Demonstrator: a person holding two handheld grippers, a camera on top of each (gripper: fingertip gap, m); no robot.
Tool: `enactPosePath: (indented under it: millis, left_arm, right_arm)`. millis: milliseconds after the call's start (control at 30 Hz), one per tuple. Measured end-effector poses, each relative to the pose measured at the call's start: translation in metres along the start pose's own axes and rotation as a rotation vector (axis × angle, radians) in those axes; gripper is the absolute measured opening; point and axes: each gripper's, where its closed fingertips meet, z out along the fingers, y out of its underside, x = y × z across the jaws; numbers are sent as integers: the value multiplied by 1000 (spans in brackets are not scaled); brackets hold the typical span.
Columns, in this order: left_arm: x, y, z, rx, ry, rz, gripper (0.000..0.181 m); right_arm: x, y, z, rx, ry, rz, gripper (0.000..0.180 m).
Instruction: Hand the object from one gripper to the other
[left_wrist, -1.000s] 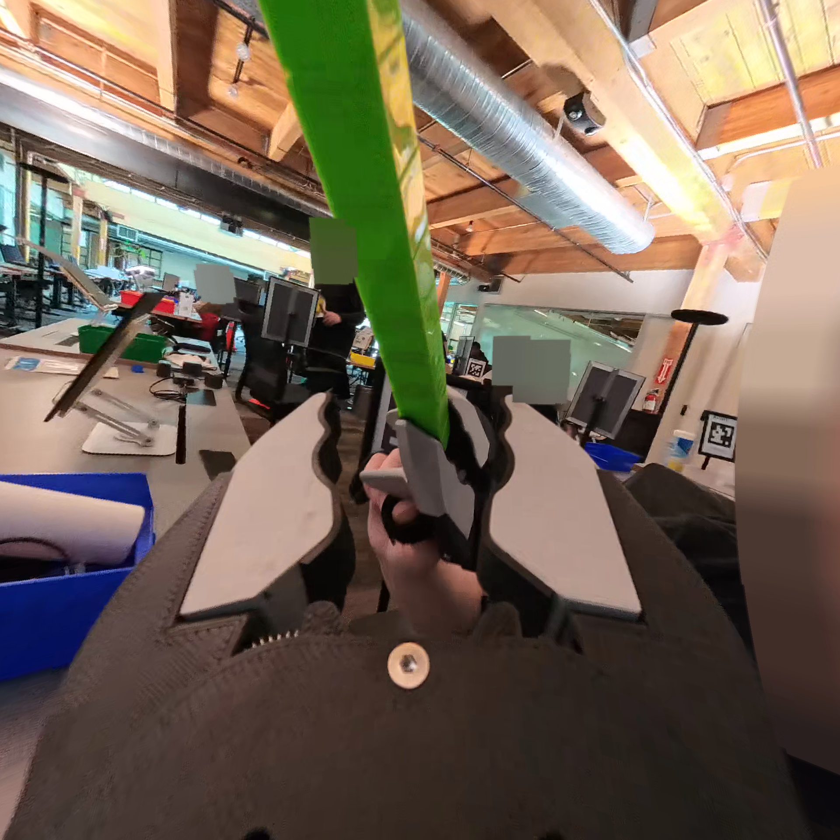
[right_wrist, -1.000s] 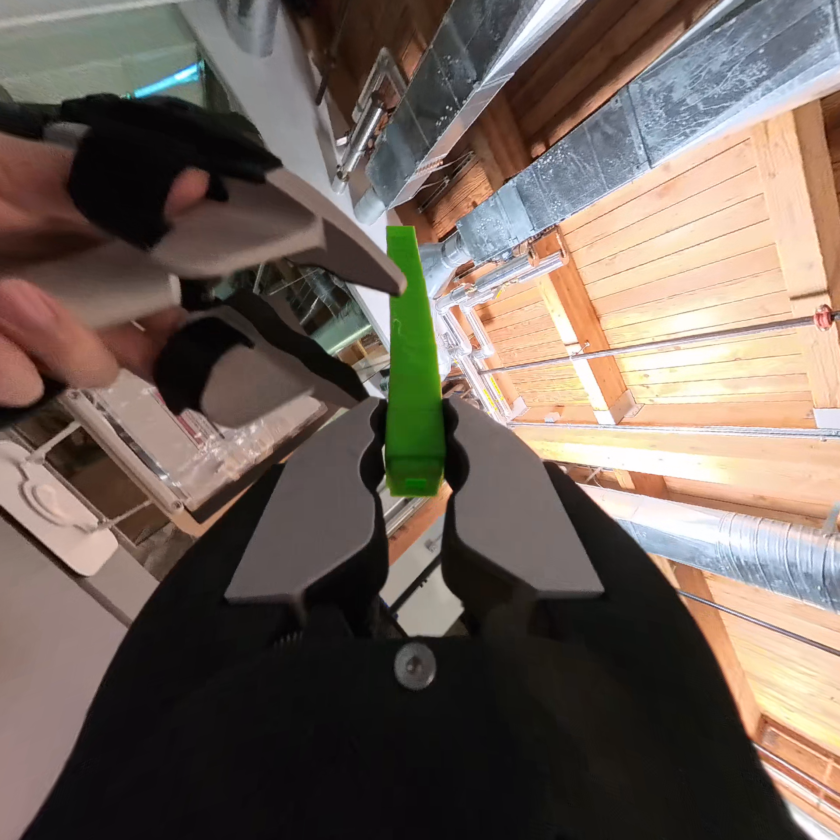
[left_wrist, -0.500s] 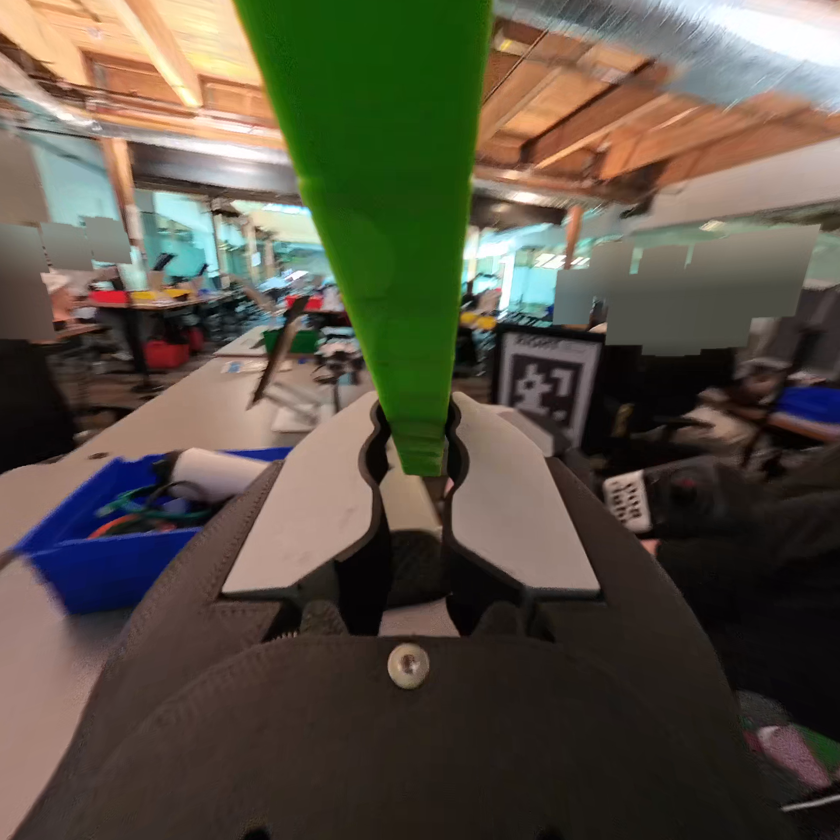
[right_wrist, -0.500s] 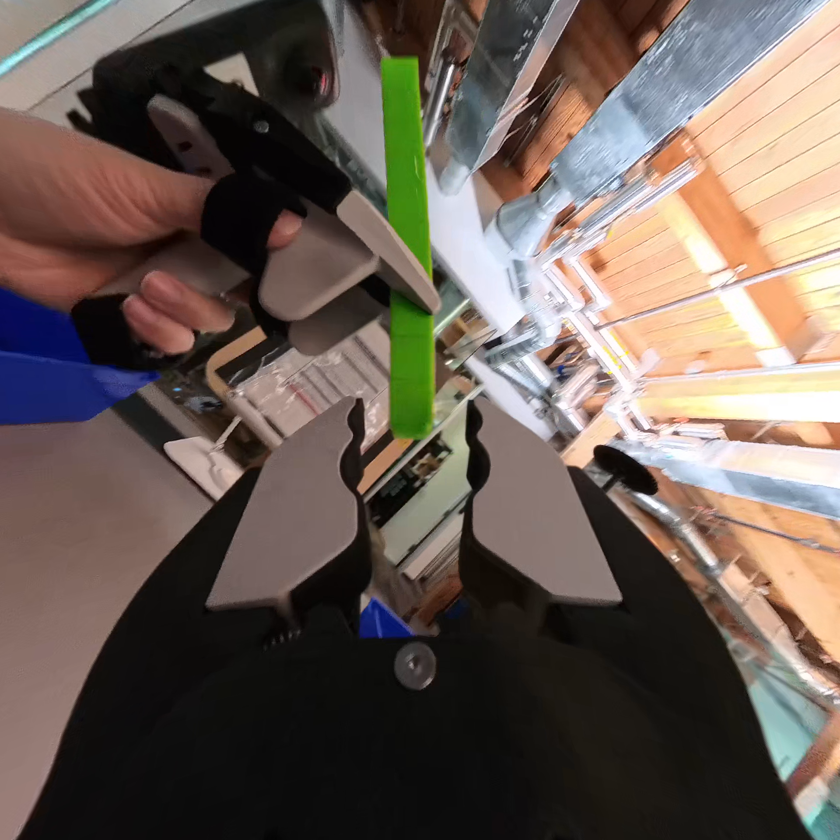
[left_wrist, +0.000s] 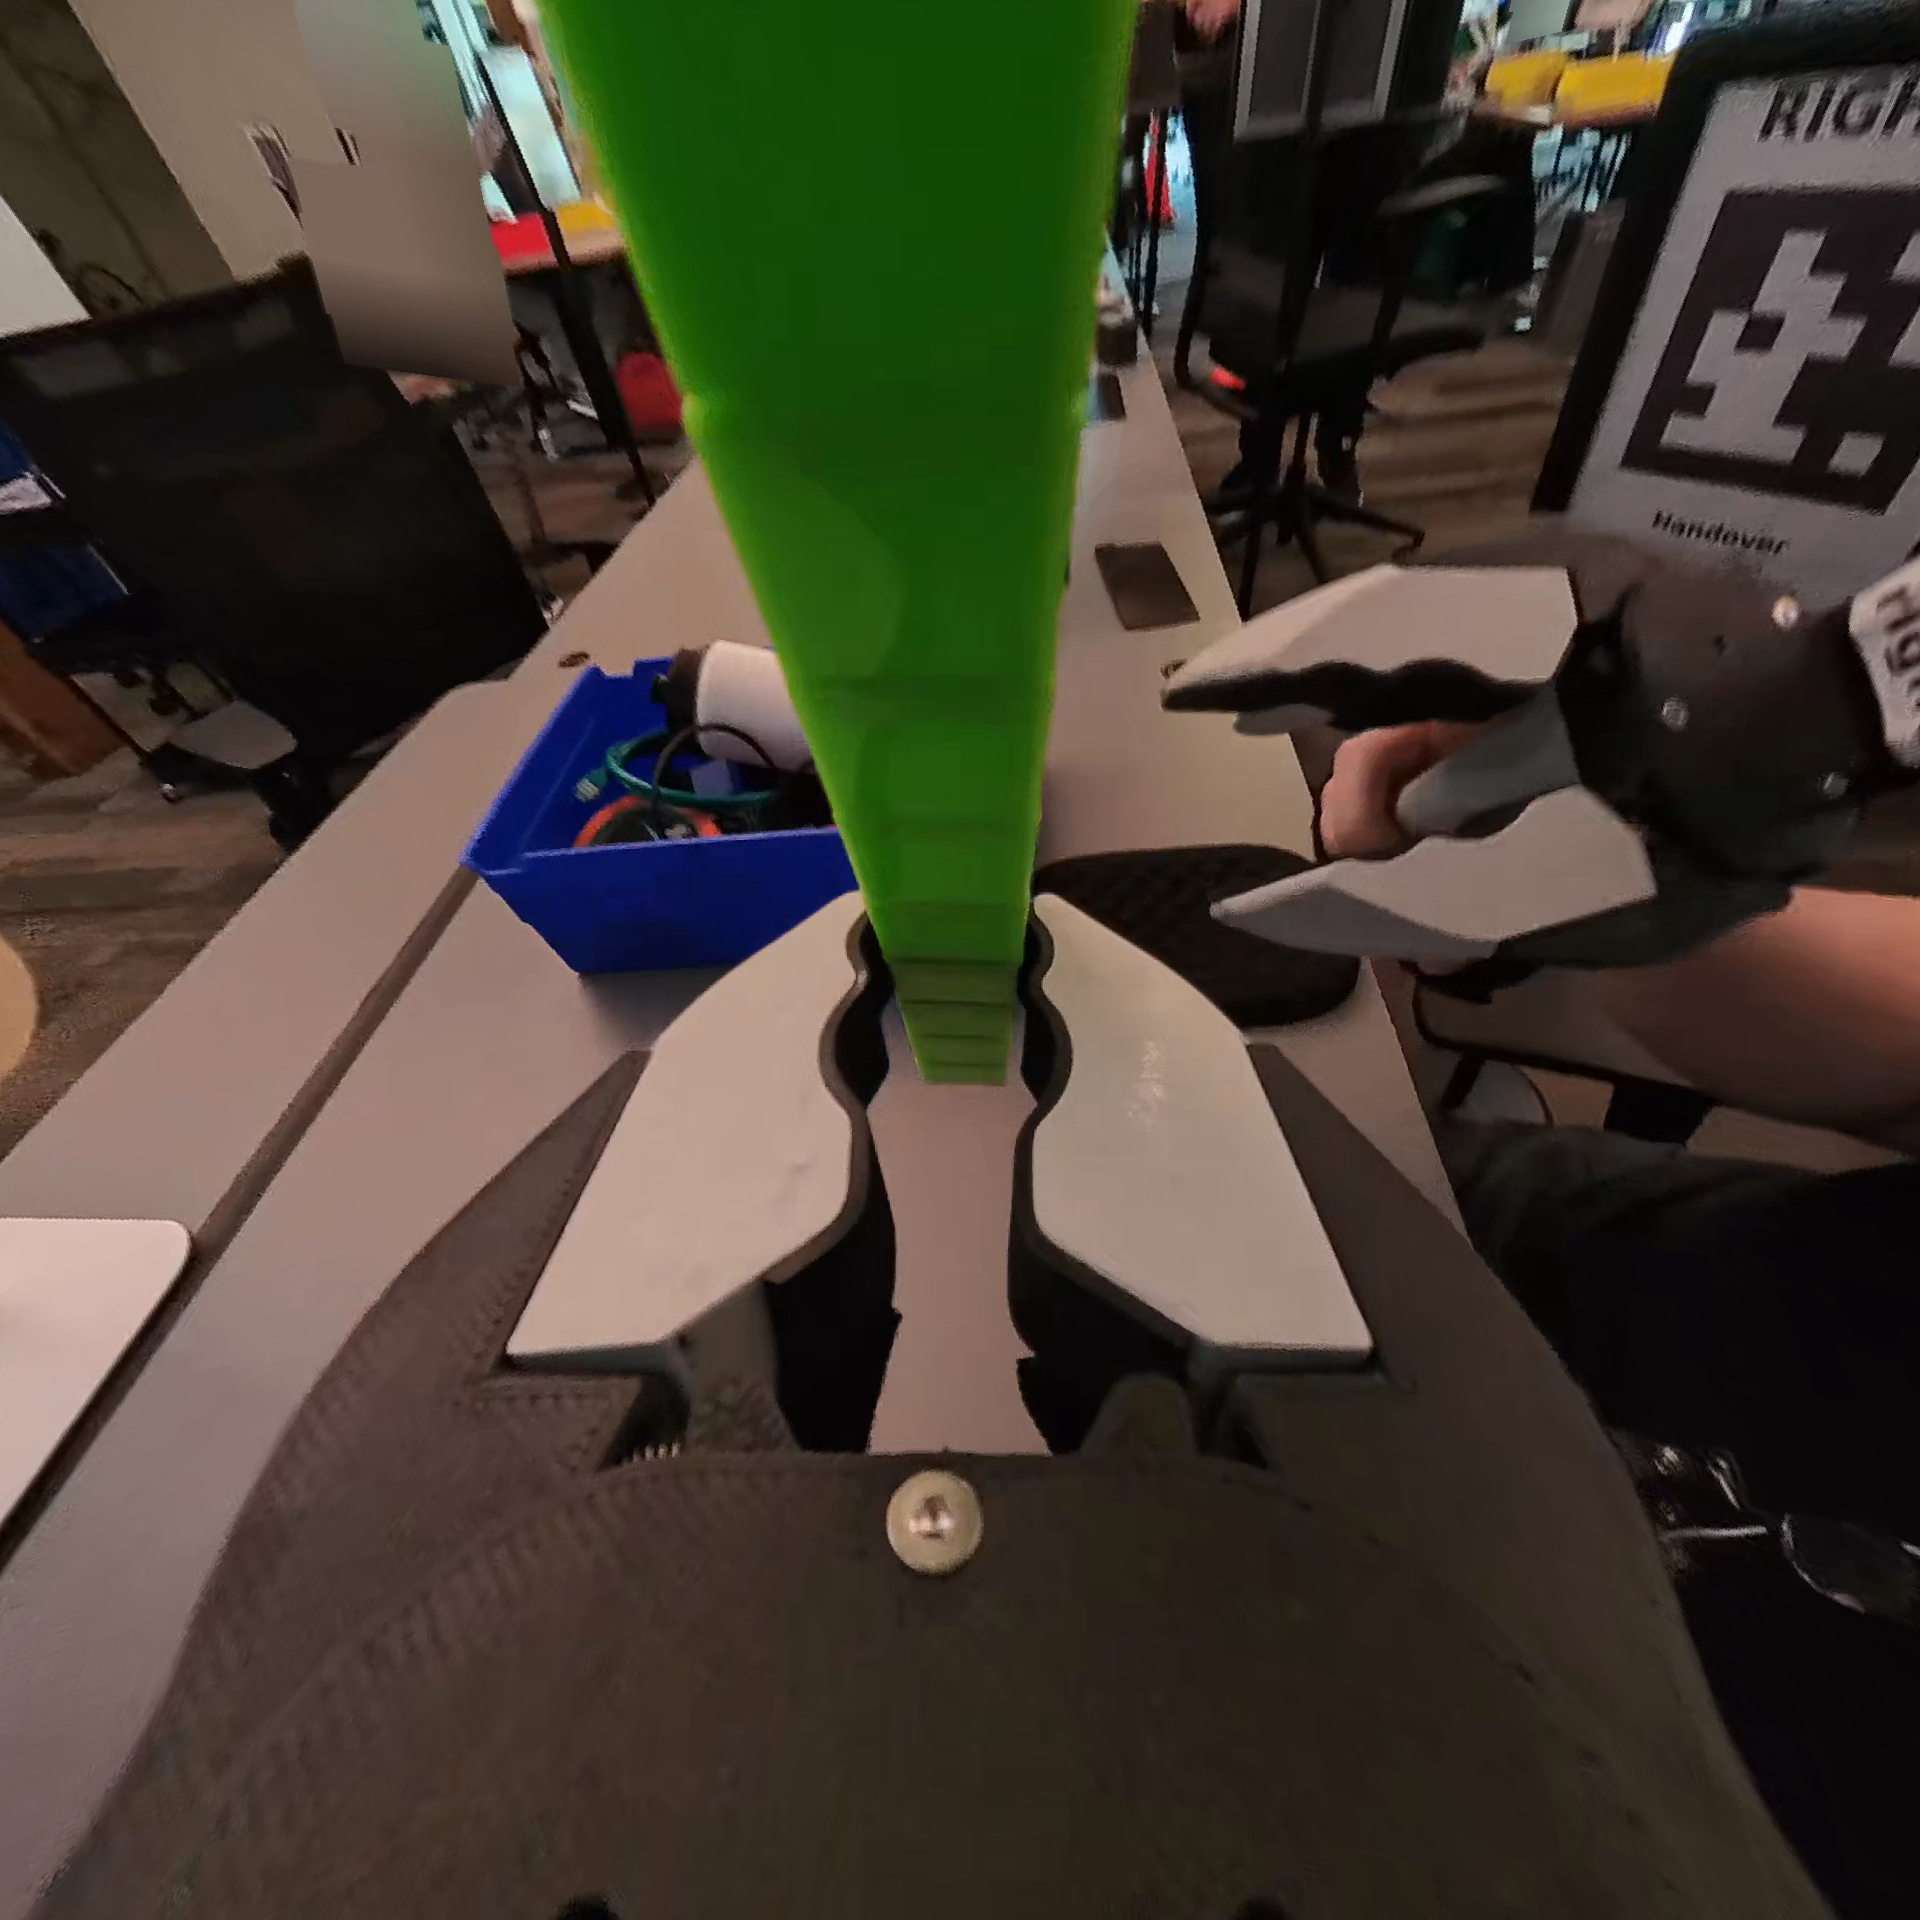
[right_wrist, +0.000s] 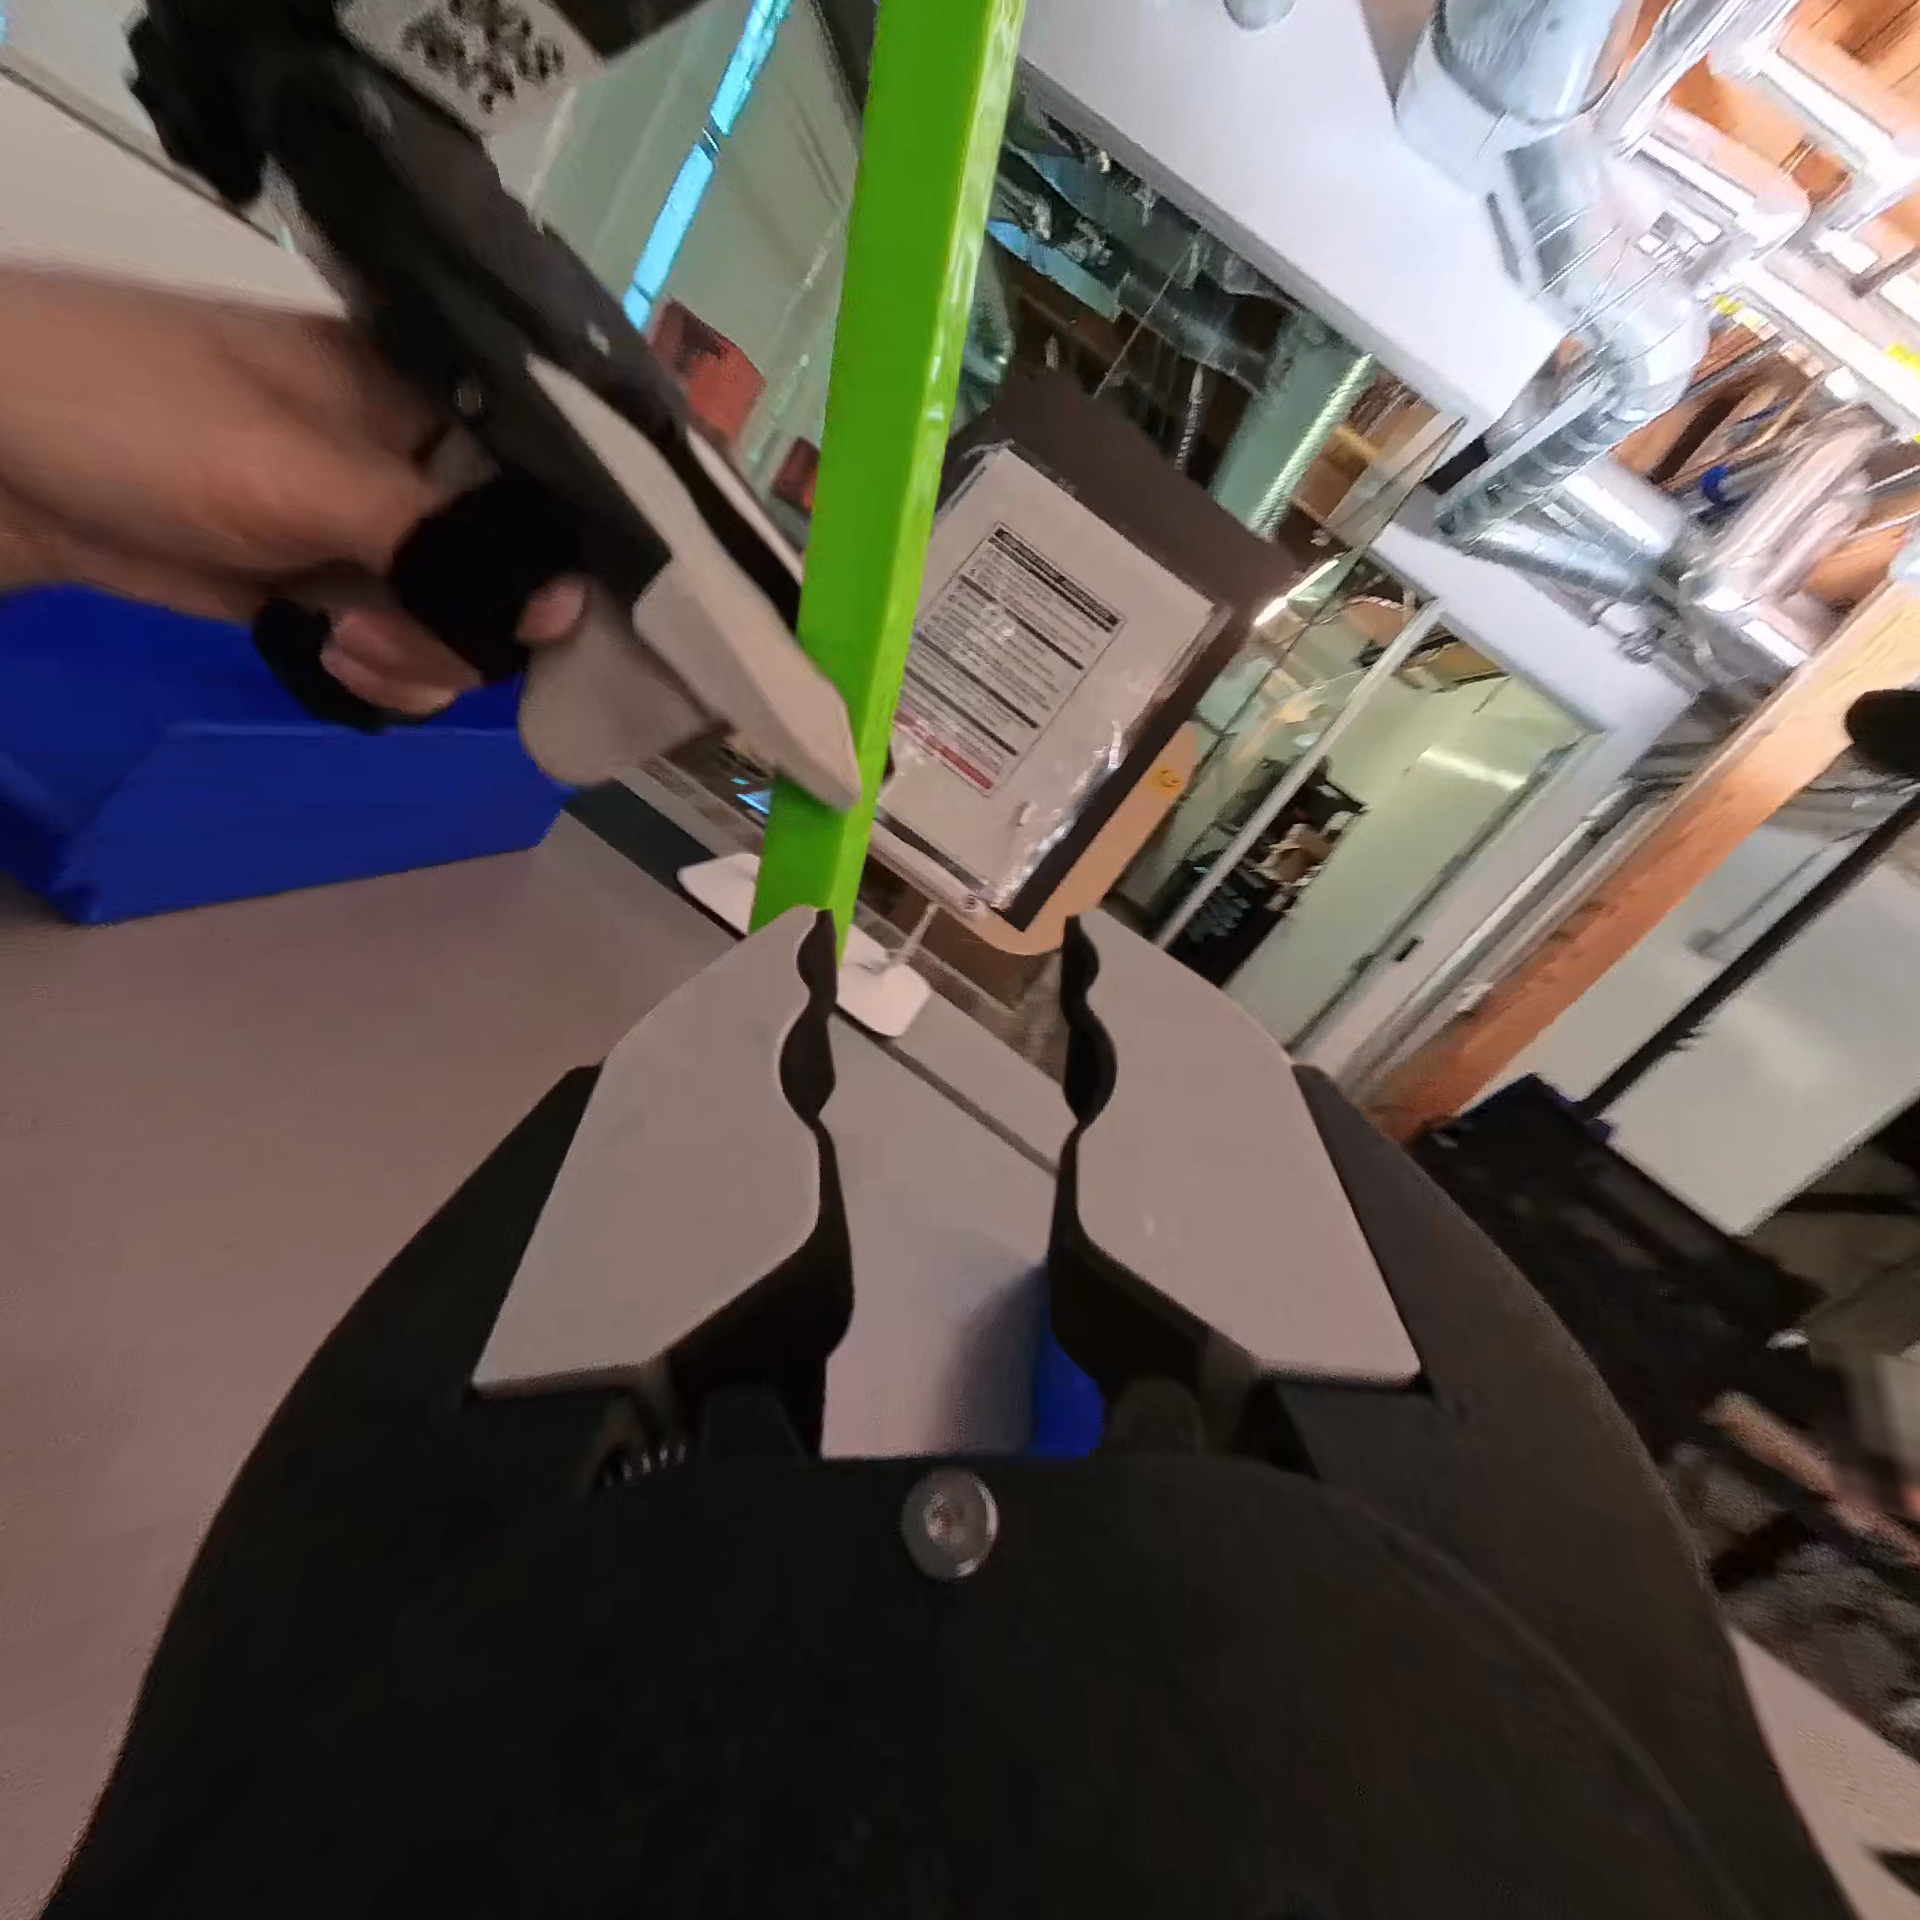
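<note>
Left gripper (left_wrist: 951, 997) is clenched on the lower end of the green bar (left_wrist: 883, 468), which rises toward 12 o'clock over the grey table (left_wrist: 312, 1039). Right gripper (right_wrist: 940, 935) stands released with its jaws spread, empty, the bar just beyond its left fingertip; in the left wrist view it sits at 3 o'clock, level, held by a hand (left_wrist: 1371, 774). A blue bin (left_wrist: 665, 883) rests at 10 o'clock.

A: What's beyond the fingers, left wrist view?
B: Blue bin (left_wrist: 665, 894) just past the left fingertip, on grey worktop (left_wrist: 312, 1039); cables + white roll (left_wrist: 738, 696) inside. Black pad (left_wrist: 1174, 914) beyond the right one.
A: Right wrist view?
B: Blue bin (right_wrist: 260, 790) far left, clear sign holder (right_wrist: 1029, 707) straight ahead, ducts (right_wrist: 1590, 343) upper right.
</note>
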Motion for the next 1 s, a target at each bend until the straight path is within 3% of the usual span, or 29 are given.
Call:
enactPosePath:
  millis: [233,467,600,667,733,800,900,1000]
  left_arm:
    - [30,22,25,-107,108,37,22]
    - [49,34,30,-181,183,82,22]
    - [58,41,33,-205,228,111,22]
    - [61,41,31,-204,254,113,22]
    - [56,37,26,-186,250,88,25]
    - [55,25,16,-132,284,35,48]
    - [61,5,-8,-59,410,-118,58]
    - [72,-25,-35,73,618,-305,61]
  right_arm:
    - [1,-11,10,54,-277,409,44]
    - [-23,-10,15,88,-606,658,53]
    - [-30,-16,5,158,-708,653,25]
    - [-29,-16,2,157,-707,606,23]
    - [-21,-16,2,179,-628,505,21]
    - [-5,-16,-1,206,-480,286,22]
    - [17,-23,-12,237,-231,-223,22]
    - [14,-30,-24,246,-110,-769,22]
